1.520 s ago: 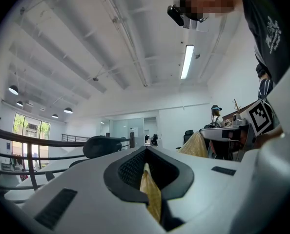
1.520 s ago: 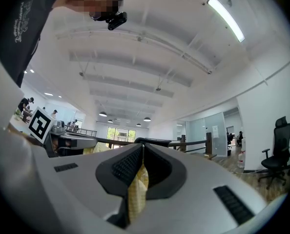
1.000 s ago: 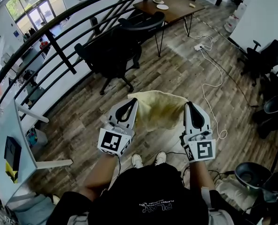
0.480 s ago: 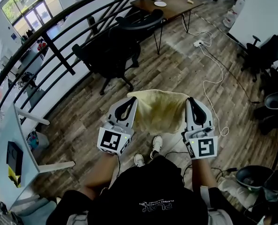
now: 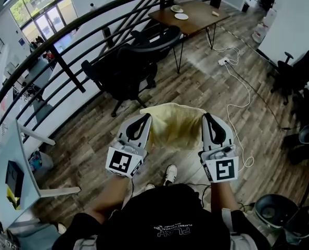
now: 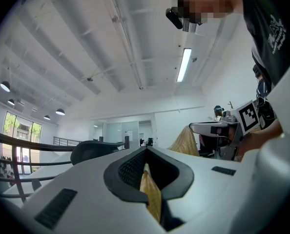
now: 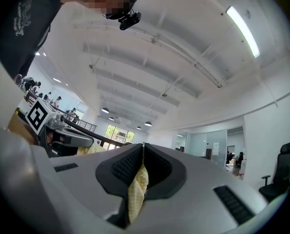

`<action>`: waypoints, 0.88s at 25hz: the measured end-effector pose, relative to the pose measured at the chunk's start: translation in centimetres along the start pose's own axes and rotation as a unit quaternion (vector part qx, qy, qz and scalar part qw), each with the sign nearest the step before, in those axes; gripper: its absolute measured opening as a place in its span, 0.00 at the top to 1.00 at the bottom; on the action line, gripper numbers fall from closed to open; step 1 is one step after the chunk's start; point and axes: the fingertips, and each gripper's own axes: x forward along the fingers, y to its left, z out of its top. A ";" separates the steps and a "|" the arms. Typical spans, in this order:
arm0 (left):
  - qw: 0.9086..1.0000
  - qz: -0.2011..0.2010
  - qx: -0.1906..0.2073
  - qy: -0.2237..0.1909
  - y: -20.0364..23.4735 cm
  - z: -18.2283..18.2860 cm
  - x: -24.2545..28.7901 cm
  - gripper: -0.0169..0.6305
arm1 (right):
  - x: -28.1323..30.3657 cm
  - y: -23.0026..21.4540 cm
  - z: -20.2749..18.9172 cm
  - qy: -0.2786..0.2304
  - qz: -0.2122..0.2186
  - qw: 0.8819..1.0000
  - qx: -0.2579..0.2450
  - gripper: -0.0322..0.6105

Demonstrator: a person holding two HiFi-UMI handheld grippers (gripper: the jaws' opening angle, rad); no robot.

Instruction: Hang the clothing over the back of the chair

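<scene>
At the far left we see a white desk (image 5: 9,155) below the dark curved railing (image 5: 66,33) that sweeps across the top of the head view. Just inside the railing stands the black office chair (image 5: 124,69) on the wood floor (image 5: 196,77). It is ahead of us and a little to the left, well apart from the clothing (a second dark chair may stand close behind it; we cannot separate the two).

Nearer to us, the left gripper (image 5: 145,117) is raised in front of the person's body. In the left gripper view its jaws are pressed together, with a fold of yellow fabric pinched between the dark pads. The yellow clothing (image 5: 175,126) spreads from there to the right gripper (image 5: 207,117). It is held up in the air between the two, its top edge running from jaw tip to jaw tip and the rest sagging toward us. A white shoe (image 5: 169,174) shows on the floor just below it. In the right gripper view we find the same grip: the jaws are closed on a bunched yellow edge, with no gap between them.

Further right, a white cable (image 5: 237,82) trails over the planks. Beyond it stands a wooden table (image 5: 193,12) with plates (image 5: 181,16) on it. More dark chairs (image 5: 300,69) crowd the right edge.
</scene>
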 end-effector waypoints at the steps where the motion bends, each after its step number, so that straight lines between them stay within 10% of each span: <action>1: 1.000 0.002 0.002 -0.001 0.2 0.0 0.6 0.95 | 0.6 -0.4 0.0 -0.004 0.000 1.000 0.005 0.91; 22: 0.996 0.082 0.023 0.030 2.4 -2.7 9.8 0.95 | 8.8 -6.8 -4.6 -0.025 0.078 0.995 0.050 0.91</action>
